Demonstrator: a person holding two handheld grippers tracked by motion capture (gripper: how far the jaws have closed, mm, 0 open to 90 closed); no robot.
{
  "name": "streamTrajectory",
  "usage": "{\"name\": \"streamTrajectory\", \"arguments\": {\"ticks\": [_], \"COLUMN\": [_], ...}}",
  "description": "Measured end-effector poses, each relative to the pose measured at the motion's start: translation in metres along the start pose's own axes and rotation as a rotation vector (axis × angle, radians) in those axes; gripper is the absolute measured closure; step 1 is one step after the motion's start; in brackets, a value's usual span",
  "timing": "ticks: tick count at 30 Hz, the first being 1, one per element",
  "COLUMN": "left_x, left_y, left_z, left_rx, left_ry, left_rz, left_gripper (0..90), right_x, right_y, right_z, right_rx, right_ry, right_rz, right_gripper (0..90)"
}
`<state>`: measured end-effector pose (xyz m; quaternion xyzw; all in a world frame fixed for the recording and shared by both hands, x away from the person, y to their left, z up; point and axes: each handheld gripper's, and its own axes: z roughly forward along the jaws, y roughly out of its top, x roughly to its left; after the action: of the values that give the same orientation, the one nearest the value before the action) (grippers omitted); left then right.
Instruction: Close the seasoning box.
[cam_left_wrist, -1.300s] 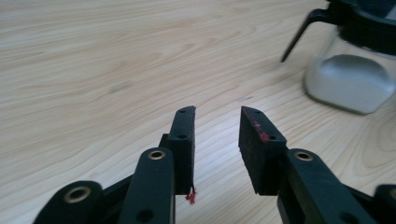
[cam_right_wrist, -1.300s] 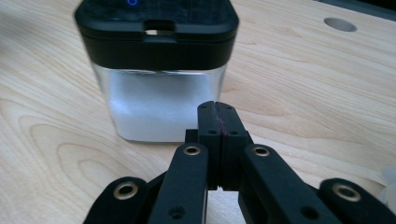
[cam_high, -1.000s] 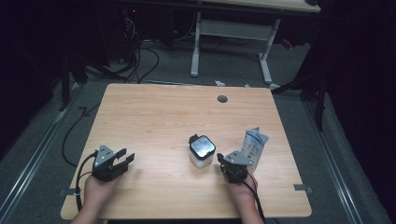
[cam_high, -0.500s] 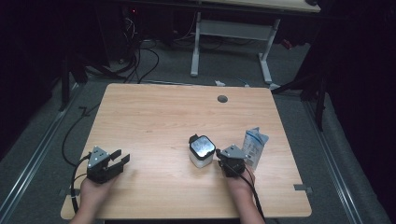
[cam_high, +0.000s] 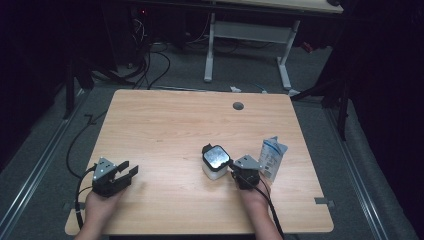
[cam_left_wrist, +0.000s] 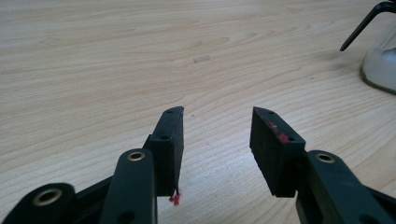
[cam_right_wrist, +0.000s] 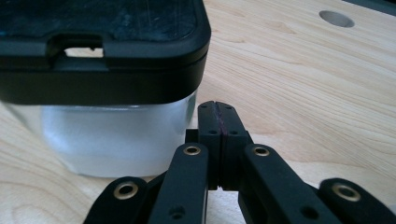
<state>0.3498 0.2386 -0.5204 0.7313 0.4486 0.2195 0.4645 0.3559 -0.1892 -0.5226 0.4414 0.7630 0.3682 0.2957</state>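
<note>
A clear container (cam_high: 215, 161) with a black lid stands on the wooden table (cam_high: 175, 125), near its front right. Just right of it my right gripper (cam_high: 244, 165) rests low on the table, and a white-and-blue pouch (cam_high: 272, 157) stands upright on its other side. In the right gripper view the jaws (cam_right_wrist: 215, 106) are pressed together with nothing between them, and the container (cam_right_wrist: 116, 126) looms close on the left. My left gripper (cam_high: 127, 169) sits at the front left, open. Its jaws (cam_left_wrist: 217, 114) frame bare wood, and the container's edge (cam_left_wrist: 380, 70) shows far right.
A round cable hole (cam_high: 238, 106) lies in the far middle of the tabletop. Beyond the table stand another desk's white legs (cam_high: 210, 50), with cables on the dark floor. Bare wood spans the stretch between my two hands.
</note>
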Motion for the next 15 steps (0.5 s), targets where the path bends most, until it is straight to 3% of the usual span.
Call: {"name": "streamTrajectory", "arguments": {"ticks": [15], "left_x": [-0.001], "left_y": [0.0], "left_z": [0.0], "left_rx": [0.001], "left_ry": [-0.005], "left_rz": [-0.001], "left_gripper": [54.8], "right_x": [0.016], "right_y": [0.0], "right_z": [-0.005], "right_rx": [-0.013], "right_ry": [0.027], "right_rz": [-0.02], "right_gripper": [89.9]}}
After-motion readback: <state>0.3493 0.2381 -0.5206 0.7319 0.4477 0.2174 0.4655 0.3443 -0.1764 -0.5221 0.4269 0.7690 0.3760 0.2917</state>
